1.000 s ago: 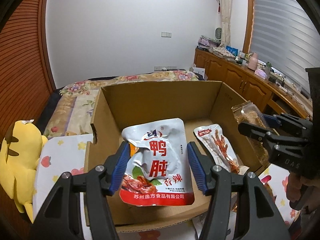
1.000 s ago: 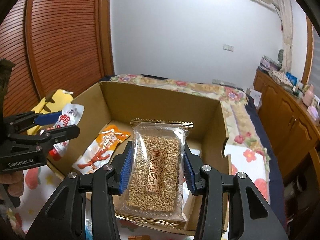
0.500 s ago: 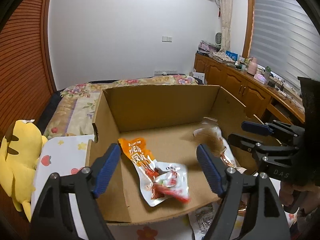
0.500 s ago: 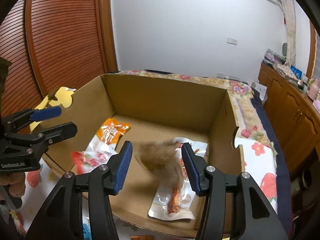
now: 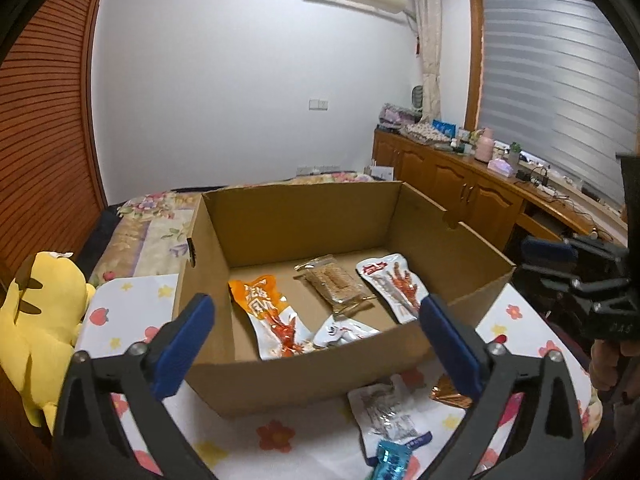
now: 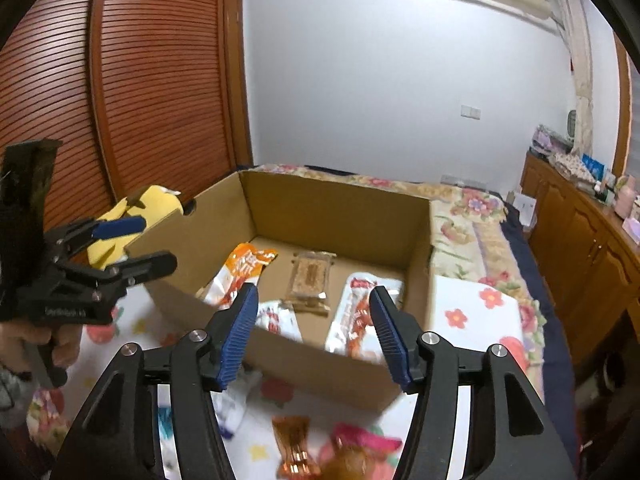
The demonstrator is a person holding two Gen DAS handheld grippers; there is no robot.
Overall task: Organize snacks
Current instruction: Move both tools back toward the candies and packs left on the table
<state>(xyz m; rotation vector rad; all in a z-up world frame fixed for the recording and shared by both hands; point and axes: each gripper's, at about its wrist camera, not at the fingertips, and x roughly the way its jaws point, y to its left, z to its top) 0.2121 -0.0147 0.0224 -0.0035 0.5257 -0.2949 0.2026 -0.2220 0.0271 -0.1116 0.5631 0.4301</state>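
Note:
An open cardboard box (image 5: 304, 376) stands on a flowered cloth. Inside lie an orange packet (image 5: 264, 312), a clear grain bar (image 5: 336, 288), a chicken-feet packet (image 5: 394, 288) and a white-and-red duck packet (image 5: 344, 334). My left gripper (image 5: 318, 344) hangs before the box's near wall, its jaws opening wide with nothing between them. My right gripper (image 6: 314, 336) is at the near wall too, jaws opening and empty. The right wrist view shows the same box (image 6: 320, 376), the grain bar (image 6: 310, 280) and the left gripper (image 6: 152, 244) beside it.
Loose snacks lie on the cloth in front of the box: a clear packet (image 5: 384, 416), a blue wrapper (image 5: 392, 458), a copper wrapper (image 6: 294, 444). A yellow plush toy (image 5: 36, 320) sits to the left. A bed lies behind and wooden cabinets (image 5: 460, 196) on the right.
The left gripper let go of the duck packet and the right let go of the grain bar; both now lie in the box. Both grippers drew back from the box and opened wider.

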